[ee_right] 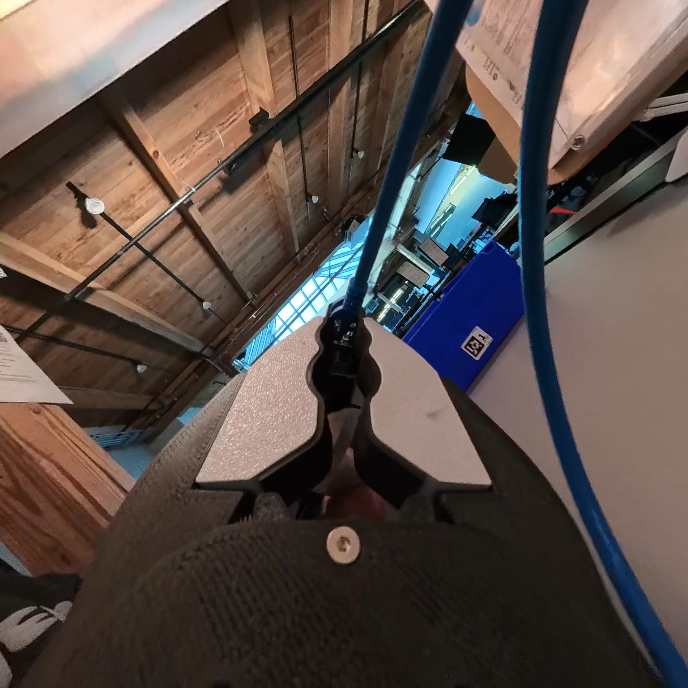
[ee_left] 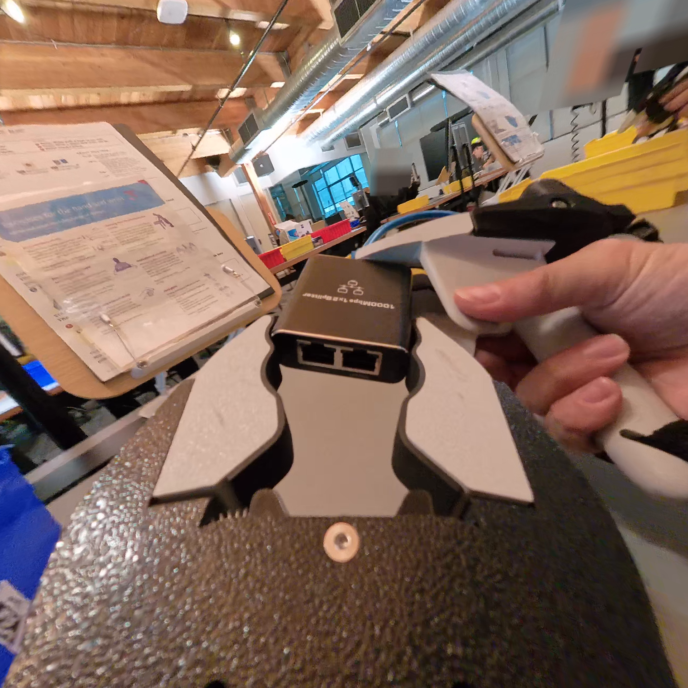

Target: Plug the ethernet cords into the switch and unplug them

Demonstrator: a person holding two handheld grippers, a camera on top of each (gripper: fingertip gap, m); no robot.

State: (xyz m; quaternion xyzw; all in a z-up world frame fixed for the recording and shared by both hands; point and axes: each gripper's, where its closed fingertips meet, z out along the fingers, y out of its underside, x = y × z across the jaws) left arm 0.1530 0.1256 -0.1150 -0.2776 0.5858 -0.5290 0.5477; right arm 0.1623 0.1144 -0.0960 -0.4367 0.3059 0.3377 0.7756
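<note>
Your left gripper (ee_left: 342,357) pinches the black switch (ee_left: 348,316), lifted off the grey table (ee_right: 614,335), two empty ports facing back at you, long axis running away toward the workshop benches. Your right gripper (ee_right: 344,357) clamps the blue ethernet cord (ee_right: 391,156), plug end pointing toward the timber ceiling (ee_right: 167,149).

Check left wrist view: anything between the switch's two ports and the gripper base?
Nothing. Left hand-held gripper is shut on the switch; both ports are empty, and only bare grey surface shows below them.
</note>
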